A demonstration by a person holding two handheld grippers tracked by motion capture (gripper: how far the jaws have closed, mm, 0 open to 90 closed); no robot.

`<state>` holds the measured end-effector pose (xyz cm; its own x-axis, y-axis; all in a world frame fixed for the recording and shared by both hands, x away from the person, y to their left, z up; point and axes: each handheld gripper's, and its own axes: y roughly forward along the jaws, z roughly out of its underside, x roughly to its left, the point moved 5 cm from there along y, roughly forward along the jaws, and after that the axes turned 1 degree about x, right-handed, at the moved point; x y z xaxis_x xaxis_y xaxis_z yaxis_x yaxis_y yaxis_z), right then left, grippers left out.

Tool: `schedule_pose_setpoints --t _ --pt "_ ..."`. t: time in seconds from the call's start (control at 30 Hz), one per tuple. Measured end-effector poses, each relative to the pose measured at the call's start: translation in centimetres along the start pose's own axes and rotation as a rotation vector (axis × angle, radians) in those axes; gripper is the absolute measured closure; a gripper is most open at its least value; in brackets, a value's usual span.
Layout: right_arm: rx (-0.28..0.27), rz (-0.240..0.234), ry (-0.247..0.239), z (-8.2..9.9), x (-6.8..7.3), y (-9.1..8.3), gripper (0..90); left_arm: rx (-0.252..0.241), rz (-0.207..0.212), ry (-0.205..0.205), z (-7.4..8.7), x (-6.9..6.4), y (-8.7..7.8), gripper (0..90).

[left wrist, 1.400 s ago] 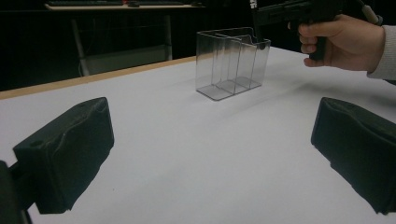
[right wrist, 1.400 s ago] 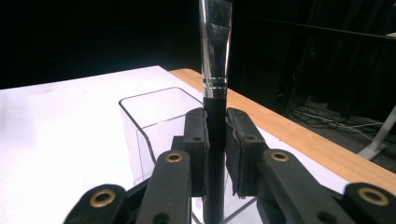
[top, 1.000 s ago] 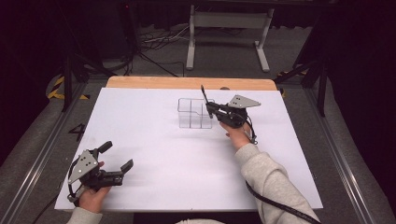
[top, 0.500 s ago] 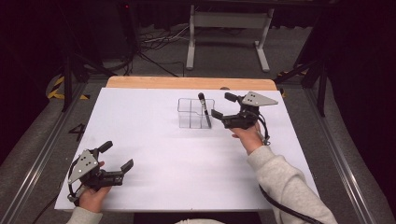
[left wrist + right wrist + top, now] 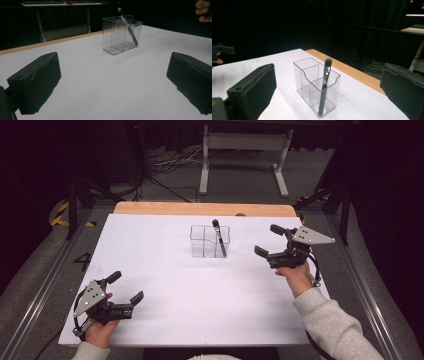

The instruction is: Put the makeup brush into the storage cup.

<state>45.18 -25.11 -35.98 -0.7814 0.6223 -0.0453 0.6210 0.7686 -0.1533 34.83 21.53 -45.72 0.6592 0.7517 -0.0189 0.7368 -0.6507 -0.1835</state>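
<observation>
White paper covers the table [image 5: 200, 320], with a strip of bare wood along its far edge and a dark room with cables and a metal stand behind it. Near the far middle of the sheet stands a clear plastic holder [image 5: 209, 241], upright, divided into compartments: in the right gripper view a taller back section and lower front sections can be told apart. A makeup brush [image 5: 218, 237] stands in the holder, handle down and dark bristle head up, leaning so that the head rises above the rim; in the right gripper view it sits in the front compartment at the holder's near end, its handle tip resting on the floor of that compartment. The other compartments hold nothing that can be seen. The right gripper [image 5: 269, 242] hovers to the right of the holder, clearly apart from it, its jaws having just been opening and now spread wide with nothing between them; the holder and brush show in the gap farther off. The left gripper [image 5: 126, 288] rests near the table's front left corner, well apart from the holder, its jaws also spread wide and holding nothing.
</observation>
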Motion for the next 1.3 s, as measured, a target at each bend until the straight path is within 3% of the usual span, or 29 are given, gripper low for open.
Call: schedule_pose_setpoints --t 0.37,0.7,1.03,1.3 --pt "-0.004 0.027 -0.015 0.8 0.0 -3.7 0.0 0.002 0.001 0.003 0.0 0.0 0.1 0.0" --pt "0.009 0.028 -0.031 2.5 0.4 -5.8 0.0 0.005 0.007 0.007 -0.1 -0.1 0.1 0.0" --pt "0.000 0.009 -0.043 5.1 1.6 -7.0 0.0 0.005 0.012 0.011 -0.1 -0.2 0.2 0.0" --pt "0.010 0.032 -0.035 6.9 2.0 -7.9 0.0 0.005 0.017 0.012 -0.2 -0.2 0.2 0.0"
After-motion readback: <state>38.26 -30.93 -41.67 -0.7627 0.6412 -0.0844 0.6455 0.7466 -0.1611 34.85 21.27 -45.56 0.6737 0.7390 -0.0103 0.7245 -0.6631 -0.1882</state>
